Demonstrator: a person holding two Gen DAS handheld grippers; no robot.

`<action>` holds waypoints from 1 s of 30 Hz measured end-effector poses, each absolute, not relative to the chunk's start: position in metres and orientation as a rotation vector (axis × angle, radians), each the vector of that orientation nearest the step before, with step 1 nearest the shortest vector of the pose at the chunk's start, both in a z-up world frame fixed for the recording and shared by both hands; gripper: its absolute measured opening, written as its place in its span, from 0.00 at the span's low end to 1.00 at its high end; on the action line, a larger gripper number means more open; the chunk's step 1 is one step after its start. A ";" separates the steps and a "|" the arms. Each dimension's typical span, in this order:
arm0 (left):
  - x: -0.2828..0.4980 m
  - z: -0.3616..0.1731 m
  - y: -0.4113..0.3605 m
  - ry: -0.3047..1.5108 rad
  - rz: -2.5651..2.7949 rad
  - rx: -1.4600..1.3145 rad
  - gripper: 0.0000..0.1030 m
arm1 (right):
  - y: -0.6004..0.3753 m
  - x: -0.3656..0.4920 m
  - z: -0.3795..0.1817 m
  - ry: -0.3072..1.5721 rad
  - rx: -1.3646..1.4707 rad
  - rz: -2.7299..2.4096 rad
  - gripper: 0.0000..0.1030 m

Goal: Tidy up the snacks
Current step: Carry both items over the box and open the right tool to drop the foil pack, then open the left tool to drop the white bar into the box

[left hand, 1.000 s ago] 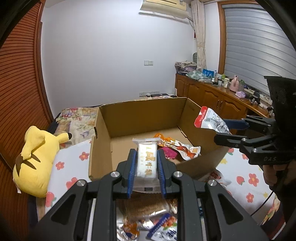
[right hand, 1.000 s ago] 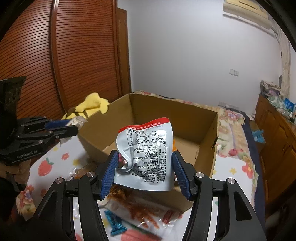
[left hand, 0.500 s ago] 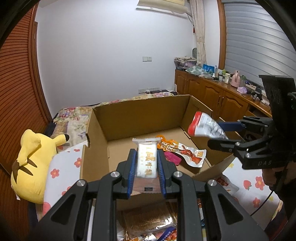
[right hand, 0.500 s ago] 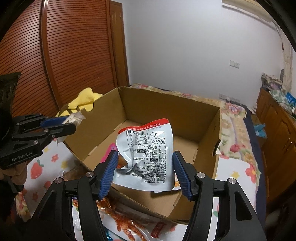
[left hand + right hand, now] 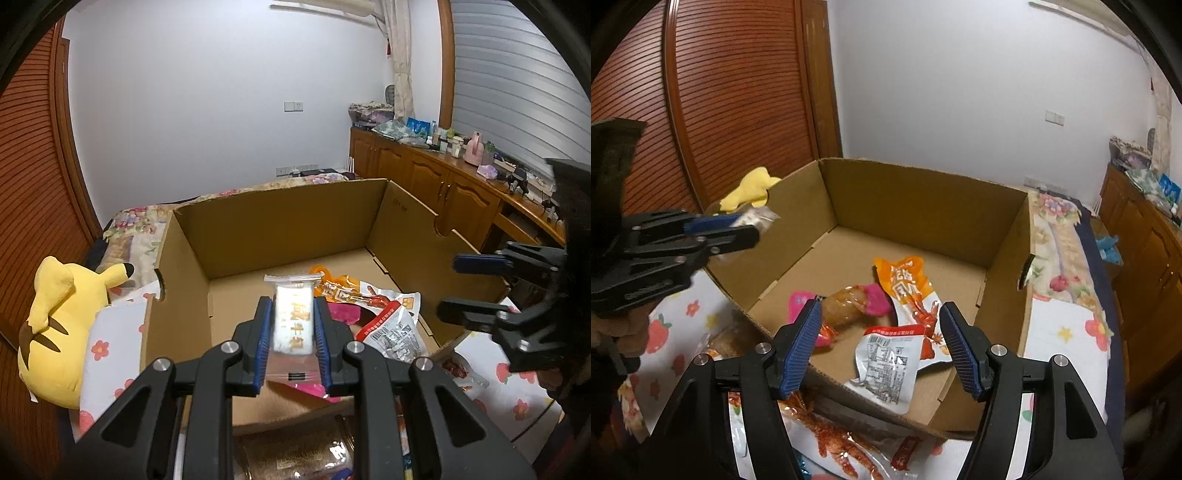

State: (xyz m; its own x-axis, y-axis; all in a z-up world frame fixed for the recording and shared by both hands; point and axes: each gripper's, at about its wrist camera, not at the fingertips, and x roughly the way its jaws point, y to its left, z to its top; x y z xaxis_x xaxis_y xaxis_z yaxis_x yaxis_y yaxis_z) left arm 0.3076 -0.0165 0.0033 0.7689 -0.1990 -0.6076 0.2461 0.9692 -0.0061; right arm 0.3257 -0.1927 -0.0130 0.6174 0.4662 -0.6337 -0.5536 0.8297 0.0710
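Note:
The open cardboard box stands on a floral bed sheet. My left gripper is shut on a white snack packet and holds it above the box's near edge; from the right wrist view this gripper is at the left. My right gripper hangs over the box's front right part, its jaws opening with nothing between them. A silver packet with a red top lies loose on the box floor below it.
An orange packet and a pink-wrapped snack lie in the box. Several more snack packets lie on the sheet in front of it. A yellow plush toy sits left of the box, and wooden cabinets line the right wall.
The right gripper's jaws spread and the silver packet dropped from them into the box. The left gripper moved forward over the box's near edge, still holding the white packet.

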 end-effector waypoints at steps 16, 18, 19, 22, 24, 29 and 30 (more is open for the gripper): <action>0.287 0.011 -0.017 0.636 -0.252 0.056 0.30 | -0.207 0.290 0.000 0.654 -0.131 0.564 0.70; 0.277 0.013 -0.015 0.630 -0.257 0.055 0.33 | -0.208 0.282 0.002 0.652 -0.131 0.559 0.70; 0.272 0.013 -0.014 0.627 -0.257 0.056 0.33 | -0.210 0.277 0.003 0.651 -0.131 0.556 0.70; 0.252 0.014 -0.014 0.618 -0.258 0.061 0.37 | -0.213 0.263 0.004 0.647 -0.124 0.547 0.71; 0.238 0.013 -0.012 0.614 -0.261 0.061 0.38 | -0.214 0.254 0.003 0.648 -0.114 0.547 0.71; 0.211 -0.002 -0.007 0.628 -0.261 0.054 0.40 | -0.208 0.231 -0.004 0.657 -0.114 0.559 0.70; 0.207 -0.005 -0.006 0.633 -0.261 0.050 0.40 | -0.207 0.227 -0.007 0.660 -0.120 0.558 0.70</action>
State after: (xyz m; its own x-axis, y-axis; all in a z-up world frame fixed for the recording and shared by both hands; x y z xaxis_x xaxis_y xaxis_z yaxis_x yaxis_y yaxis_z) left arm 0.2068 -0.0063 -0.0054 0.7748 -0.2255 -0.5906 0.2561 0.9661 -0.0329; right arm 0.2271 -0.2072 -0.0069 0.6501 0.4525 -0.6104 -0.5265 0.8475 0.0675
